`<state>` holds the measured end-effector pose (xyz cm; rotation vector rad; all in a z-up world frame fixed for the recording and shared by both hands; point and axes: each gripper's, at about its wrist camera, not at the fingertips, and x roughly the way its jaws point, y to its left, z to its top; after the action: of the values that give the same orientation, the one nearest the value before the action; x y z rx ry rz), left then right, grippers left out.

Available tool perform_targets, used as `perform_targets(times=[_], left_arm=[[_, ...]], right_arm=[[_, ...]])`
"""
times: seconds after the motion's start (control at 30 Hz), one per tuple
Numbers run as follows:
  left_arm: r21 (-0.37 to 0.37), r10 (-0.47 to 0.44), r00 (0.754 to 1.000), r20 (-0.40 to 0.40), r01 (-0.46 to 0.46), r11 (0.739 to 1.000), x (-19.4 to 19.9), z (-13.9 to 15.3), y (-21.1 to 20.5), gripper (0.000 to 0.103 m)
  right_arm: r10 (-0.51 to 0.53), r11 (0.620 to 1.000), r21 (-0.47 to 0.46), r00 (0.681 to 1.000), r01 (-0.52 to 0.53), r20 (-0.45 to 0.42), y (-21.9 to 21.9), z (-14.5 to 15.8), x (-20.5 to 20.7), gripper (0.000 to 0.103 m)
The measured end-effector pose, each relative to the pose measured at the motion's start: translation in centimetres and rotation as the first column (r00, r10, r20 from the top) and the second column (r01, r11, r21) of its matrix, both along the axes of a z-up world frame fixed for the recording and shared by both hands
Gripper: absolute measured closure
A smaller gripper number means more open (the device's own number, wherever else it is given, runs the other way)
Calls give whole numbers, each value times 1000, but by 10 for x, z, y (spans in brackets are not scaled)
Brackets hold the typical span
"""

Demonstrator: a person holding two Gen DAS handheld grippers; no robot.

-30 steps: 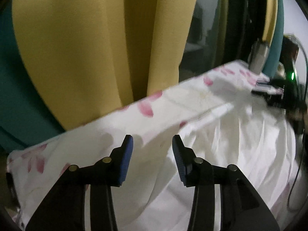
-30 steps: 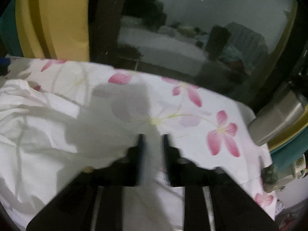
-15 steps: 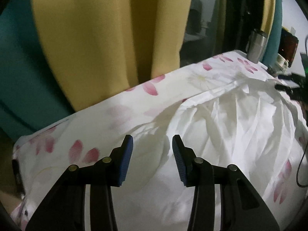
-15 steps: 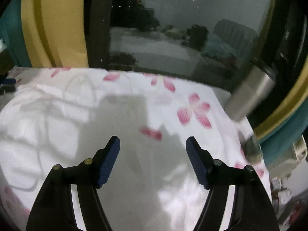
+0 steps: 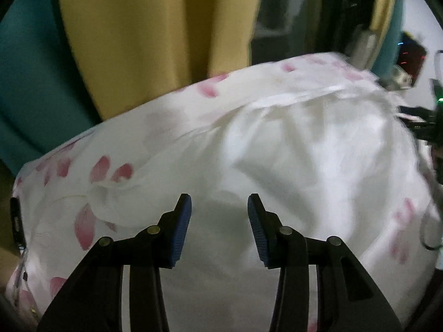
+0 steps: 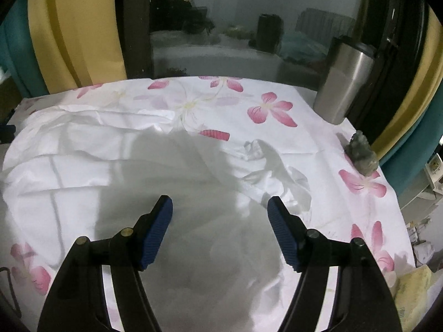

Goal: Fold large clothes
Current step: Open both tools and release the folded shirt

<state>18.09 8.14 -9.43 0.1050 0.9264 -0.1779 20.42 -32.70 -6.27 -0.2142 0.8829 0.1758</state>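
A white, creased garment (image 5: 304, 152) lies spread over a table under a white cloth with pink flowers (image 5: 105, 166). My left gripper (image 5: 218, 197) hovers above the garment's near left part, open, with nothing between its blue pads. In the right wrist view the garment (image 6: 110, 166) fills the left and middle, and a crumpled end of it (image 6: 271, 174) bunches up to the right on the flowered cloth (image 6: 265, 110). My right gripper (image 6: 220, 199) stands wide open over the garment, its shadow on the fabric, nothing between the pads.
A steel tumbler (image 6: 343, 83) and a small grey figurine (image 6: 362, 152) stand at the table's far right corner. Yellow curtains (image 5: 152, 41) and a dark window (image 6: 221, 27) back the table. A dark device with a green light (image 5: 432, 121) sits at the right edge.
The right gripper's jaws have gone from nearly closed to wide apart, and it has drawn back over the garment. The left gripper has shifted so that more of the garment shows.
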Motion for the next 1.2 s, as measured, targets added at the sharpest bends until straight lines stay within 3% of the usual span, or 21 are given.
perform_targets(times=[0.17,0.47,0.63,0.7,0.73,0.8,0.87,0.97,1.1,1.2], left_arm=[[22,143,990,15,-143,990,31,-9,35,58],[38,228,973,44,-229,973,77,-17,61,58],[-45,287,954,87,-284,958,63,-9,70,58],[-149,315,945,92,-300,942,55,-1,77,58],[-189,312,944,103,-290,938,49,6,76,56],[-183,295,948,121,-271,945,42,12,70,45],[-187,286,952,111,-262,947,35,12,66,45],[-206,283,957,62,-266,942,34,2,66,45],[-151,273,962,26,-266,952,33,-15,65,45],[-98,260,965,35,-255,962,38,-21,63,45]], right_arm=[[-17,1000,-14,1000,17,0,0,-7,12,32],[-52,997,-50,999,51,-7,-14,-11,40,32],[-102,993,-59,994,103,26,-32,2,45,32],[-132,990,-48,991,134,36,-42,9,45,32],[-146,989,-28,989,147,32,-47,11,46,32],[-143,989,21,990,143,-7,-54,10,50,32],[-121,991,51,989,125,-87,-59,0,57,32],[-129,990,49,984,135,-122,-63,-11,62,32],[-123,985,106,988,133,-93,-66,-12,67,32],[-141,989,35,988,144,-62,-64,-9,78,32]])
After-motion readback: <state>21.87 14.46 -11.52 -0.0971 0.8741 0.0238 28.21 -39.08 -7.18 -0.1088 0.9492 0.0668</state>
